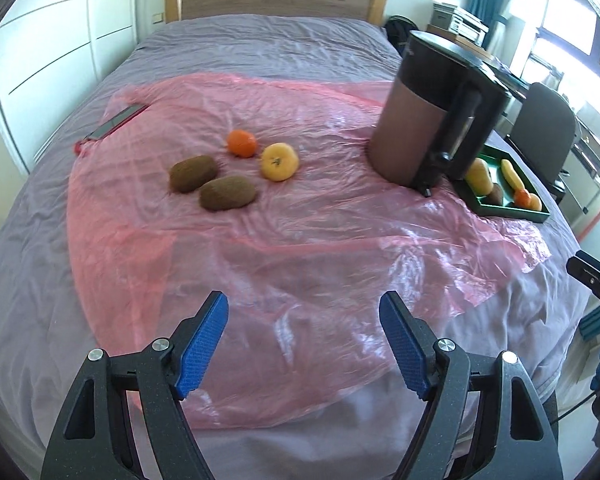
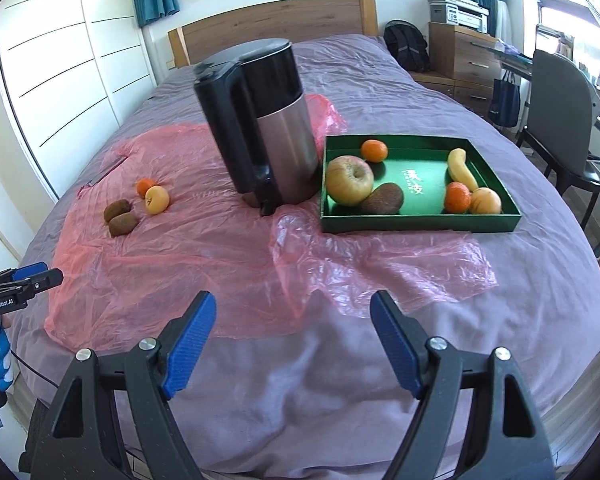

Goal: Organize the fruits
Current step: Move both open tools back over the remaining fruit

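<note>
Lying side by side, two kiwis (image 1: 212, 184) point lengthwise toward the kettle (image 1: 432, 120).

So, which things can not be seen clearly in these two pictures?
- Left wrist view: the silver-and-black electric kettle hides part of the green rectangular tray.
- Right wrist view: the white characters printed on the tray floor are too blurred to read.
- Right wrist view: the left gripper is cut off by the edge.

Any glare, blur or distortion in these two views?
Left wrist view: blown-out window at right, sheen on the pink plastic sheet, fisheye bending of the white wardrobe. Right wrist view: black-and-steel kettle slightly blurred, green tray fairly sharp.
</note>
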Demonstrator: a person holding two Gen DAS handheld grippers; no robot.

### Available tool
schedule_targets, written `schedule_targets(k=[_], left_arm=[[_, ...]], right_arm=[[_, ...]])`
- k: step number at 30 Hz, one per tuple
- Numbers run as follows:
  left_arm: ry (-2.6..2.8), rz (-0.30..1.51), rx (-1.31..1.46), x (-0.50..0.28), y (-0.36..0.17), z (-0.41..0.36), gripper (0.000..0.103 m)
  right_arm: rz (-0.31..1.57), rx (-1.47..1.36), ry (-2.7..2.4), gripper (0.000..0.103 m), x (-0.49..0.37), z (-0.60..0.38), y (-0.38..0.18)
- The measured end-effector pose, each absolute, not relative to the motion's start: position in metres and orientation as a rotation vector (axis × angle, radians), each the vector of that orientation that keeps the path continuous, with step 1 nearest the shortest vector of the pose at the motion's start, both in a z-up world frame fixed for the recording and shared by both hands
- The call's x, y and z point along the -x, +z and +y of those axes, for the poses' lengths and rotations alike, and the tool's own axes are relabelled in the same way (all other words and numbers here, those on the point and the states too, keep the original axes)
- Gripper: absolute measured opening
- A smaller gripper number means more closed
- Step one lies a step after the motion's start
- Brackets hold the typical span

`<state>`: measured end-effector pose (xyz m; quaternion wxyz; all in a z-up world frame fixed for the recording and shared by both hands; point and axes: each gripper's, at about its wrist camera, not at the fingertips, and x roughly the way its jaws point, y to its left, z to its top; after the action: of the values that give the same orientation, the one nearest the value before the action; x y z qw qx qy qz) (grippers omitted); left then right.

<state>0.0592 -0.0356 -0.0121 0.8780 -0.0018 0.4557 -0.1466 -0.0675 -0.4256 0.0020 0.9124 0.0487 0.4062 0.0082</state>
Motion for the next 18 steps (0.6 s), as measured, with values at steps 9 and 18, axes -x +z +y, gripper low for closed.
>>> schedule_targets(k=[9,18], left_arm=[[-0.205,0.938,0.084,-0.061,-0.019,0.013,0.073],[-0.057,0.924,0.129,-0.065,-0.028,0.067,0.073]], right_arm=[[0.867,-0.063,0.071,0.103,0.068,-0.395,-0.005],[0.917,-0.024,0.154,0.103,0.062,-0.359,-0.022]])
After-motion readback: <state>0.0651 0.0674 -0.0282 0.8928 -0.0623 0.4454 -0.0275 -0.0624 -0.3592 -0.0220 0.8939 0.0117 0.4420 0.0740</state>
